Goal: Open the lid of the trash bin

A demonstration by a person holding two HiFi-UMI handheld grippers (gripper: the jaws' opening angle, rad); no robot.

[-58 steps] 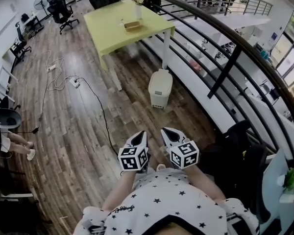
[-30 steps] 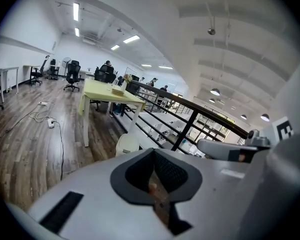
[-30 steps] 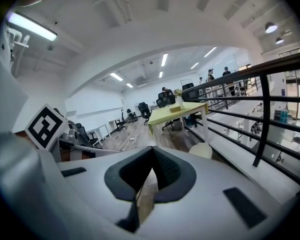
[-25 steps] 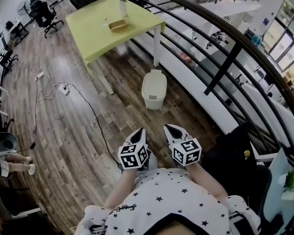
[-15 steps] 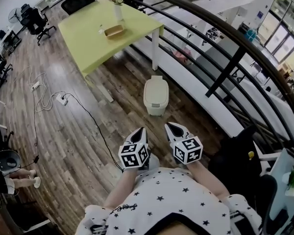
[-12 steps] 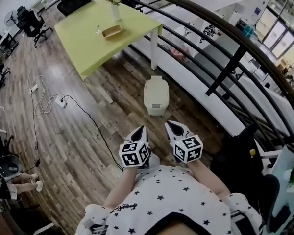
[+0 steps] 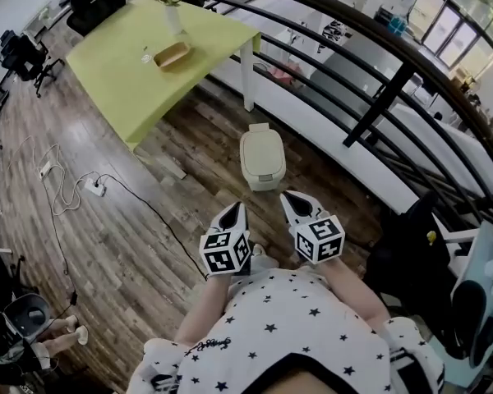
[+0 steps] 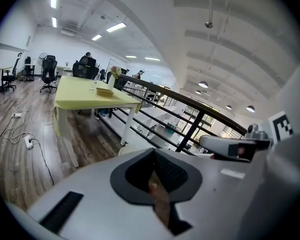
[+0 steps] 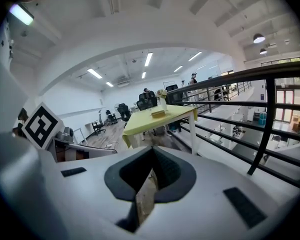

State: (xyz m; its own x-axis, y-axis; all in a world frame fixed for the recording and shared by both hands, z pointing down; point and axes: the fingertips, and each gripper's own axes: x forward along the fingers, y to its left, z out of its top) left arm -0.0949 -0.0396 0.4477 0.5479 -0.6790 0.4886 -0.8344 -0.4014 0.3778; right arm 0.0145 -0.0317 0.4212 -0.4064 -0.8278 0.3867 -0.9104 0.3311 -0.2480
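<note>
The trash bin (image 7: 263,156) is a small cream bin with its lid down, standing on the wooden floor between the green table and the railing. Both grippers are held close to the person's body, pointing at the bin from a short way off and touching nothing. In the head view my left gripper (image 7: 235,212) and my right gripper (image 7: 288,197) each end in a narrow point, jaws together and empty. The left gripper view shows the left gripper (image 8: 153,154) shut, with the floor beyond it. The right gripper view shows the right gripper (image 9: 151,154) shut too.
A yellow-green table (image 7: 131,72) with a vase (image 7: 172,15) and a small tray (image 7: 172,54) stands beyond the bin. A black railing (image 7: 378,105) runs along the right. A cable and power strip (image 7: 94,189) lie on the floor at left. A black chair (image 7: 411,253) is at right.
The person has walked towards the bin, which now lies nearer the gripper tips and lower in the head view. Both grippers stayed shut and side by side.
</note>
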